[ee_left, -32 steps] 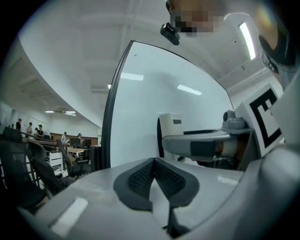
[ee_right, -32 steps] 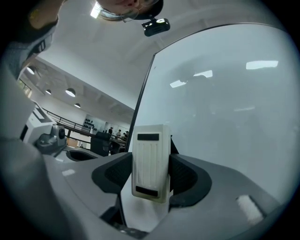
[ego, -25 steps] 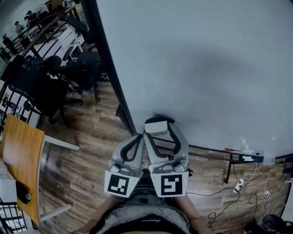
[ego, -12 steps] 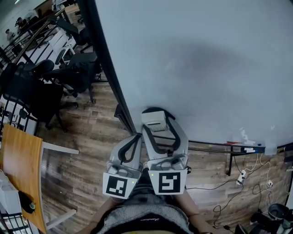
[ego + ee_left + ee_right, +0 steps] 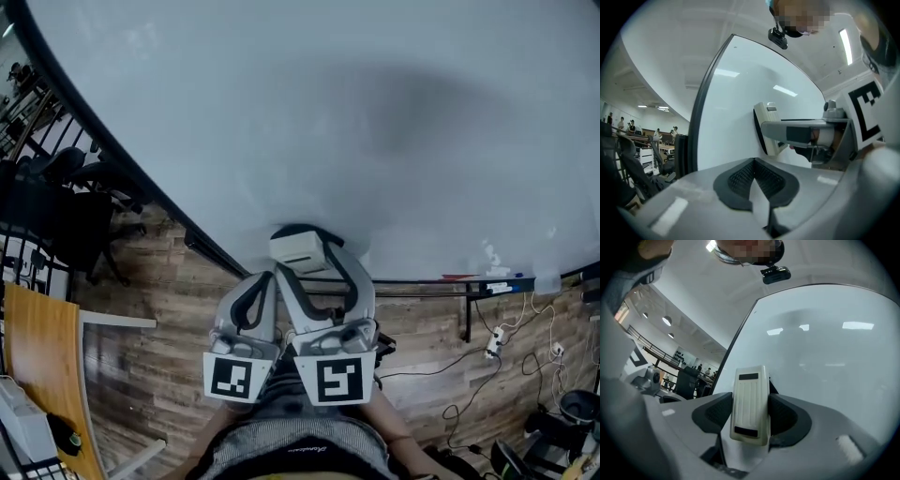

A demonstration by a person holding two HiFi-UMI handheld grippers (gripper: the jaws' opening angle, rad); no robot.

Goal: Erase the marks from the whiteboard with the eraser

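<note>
My right tongs (image 5: 307,261) clamp the eraser (image 5: 750,404) against the whiteboard (image 5: 375,122) near its lower edge, left tongs (image 5: 755,176) closed on nothing below that edge; uneven pressure could, I judge, twist the eraser loose.

open office, big whiteboard (image 5: 375,141), black swivel chairs (image 5: 56,202), wooden desk (image 5: 42,370), wood-plank floor (image 5: 169,375)

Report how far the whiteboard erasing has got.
Done: the cream plastic eraser is clamped in the right gripper, and the large whiteboard shows no pen marks in any view, only a soft grey shade. In hand: the eraser is held low by the board, felt side toward it. Left: nothing visible to wipe; areas out of view can't be judged. The left gripper is shut and empty.
</note>
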